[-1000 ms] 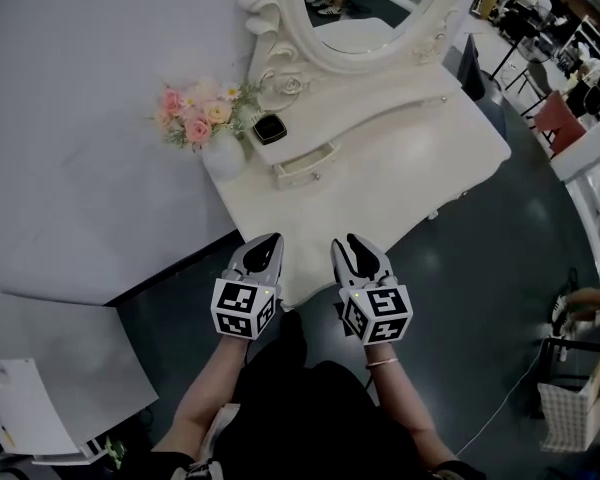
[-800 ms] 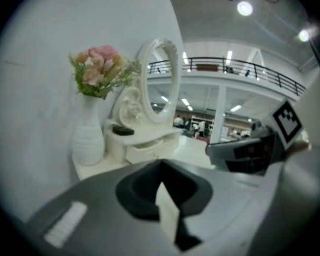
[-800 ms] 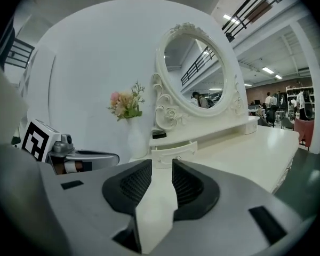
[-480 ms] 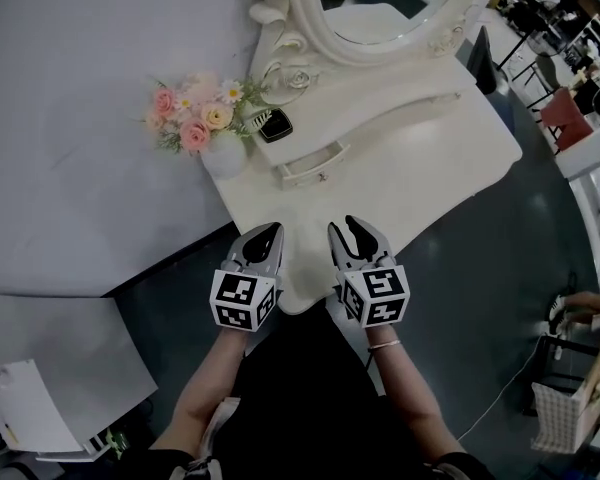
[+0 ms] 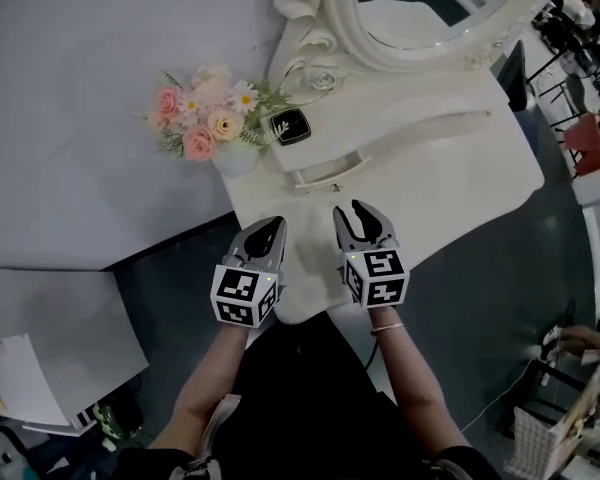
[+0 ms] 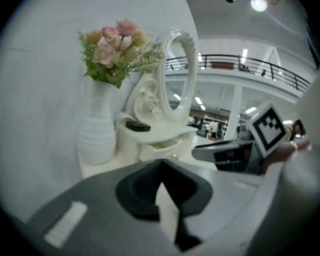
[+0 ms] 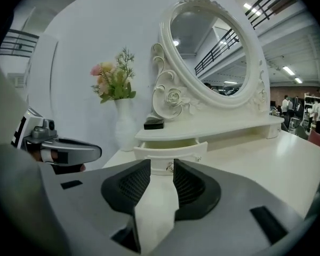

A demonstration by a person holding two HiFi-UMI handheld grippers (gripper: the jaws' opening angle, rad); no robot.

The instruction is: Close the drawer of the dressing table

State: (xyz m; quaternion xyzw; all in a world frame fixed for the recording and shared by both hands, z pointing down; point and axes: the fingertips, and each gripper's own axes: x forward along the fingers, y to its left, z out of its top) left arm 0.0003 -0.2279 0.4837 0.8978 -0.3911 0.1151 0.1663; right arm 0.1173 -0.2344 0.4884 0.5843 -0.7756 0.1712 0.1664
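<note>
My two claws at the dressing table's front edge, with the drawer pulled out

Head view: my left gripper [image 5: 270, 230] and right gripper [image 5: 365, 218] hang side by side over the front edge of the dressing table [image 5: 460, 168]. The drawer [image 5: 325, 176] juts out near the back left corner, beside the flower vase [image 5: 230, 153].
Left gripper view: my jaws meet at the tips, empty.
Right gripper view: my jaws are opening with nothing between them, and the drawer front lies straight ahead, untouched.

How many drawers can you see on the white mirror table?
1. The drawer is pulled open under the raised shelf, just below the small black box, beside the flower vase. More drawers may be hidden from these views.
</note>
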